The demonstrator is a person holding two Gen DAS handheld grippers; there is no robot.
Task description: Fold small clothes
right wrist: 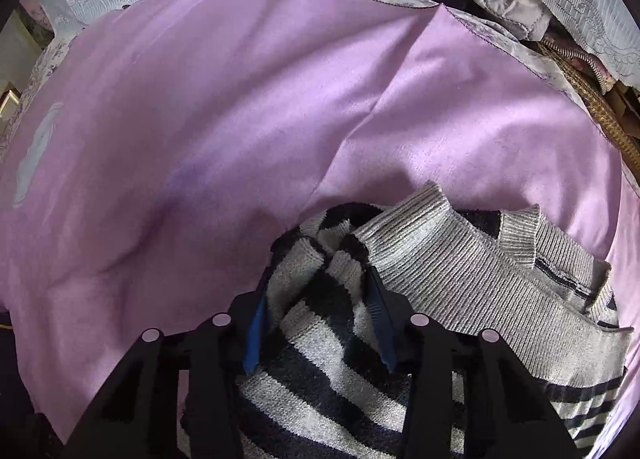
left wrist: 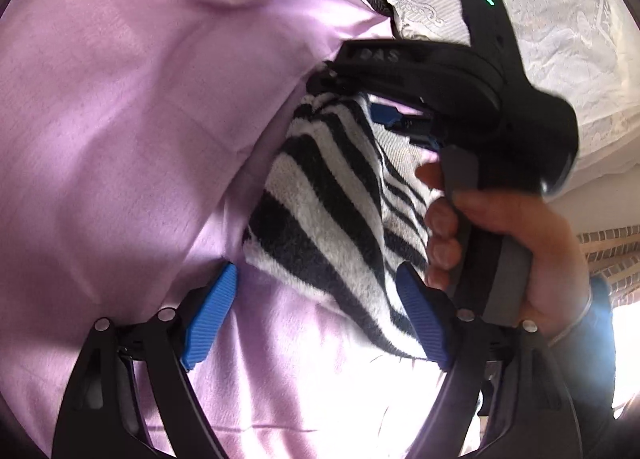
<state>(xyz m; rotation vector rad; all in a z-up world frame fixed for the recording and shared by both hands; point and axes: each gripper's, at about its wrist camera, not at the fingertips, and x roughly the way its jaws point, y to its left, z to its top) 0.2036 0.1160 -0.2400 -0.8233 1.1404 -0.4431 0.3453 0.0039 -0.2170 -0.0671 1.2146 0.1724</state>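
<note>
On the pink sheet (right wrist: 200, 119) lies the striped sweater (right wrist: 328, 339), bunched in a heap with its grey ribbed cuffs (right wrist: 516, 235) turned up. The right gripper (right wrist: 318, 323) points steeply down into it, its blue pads pressing a thick fold of striped knit from both sides. The left gripper (left wrist: 316, 319) stands spread wide at the near edge of the sweater (left wrist: 320, 219); cloth lies between its pads (left wrist: 210, 319), but they do not press on it.

Several things could go wrong, to my eye. The right grip holds a lump of several layers, not one edge, so a lift may drag the whole heap and fold nothing flat. The plush knit could slip out of the pads if pulled sharply. The left gripper, closing where it stands, may pinch the sheet along with the sweater. The two tools are close together, and the person's hand (left wrist: 500, 243) on the right handle sits just beside the left gripper's pad, so they could knock.

Raised letters on the right gripper's black body (left wrist: 420, 71) are too blurred to read; no label shows on the sweater.
</note>
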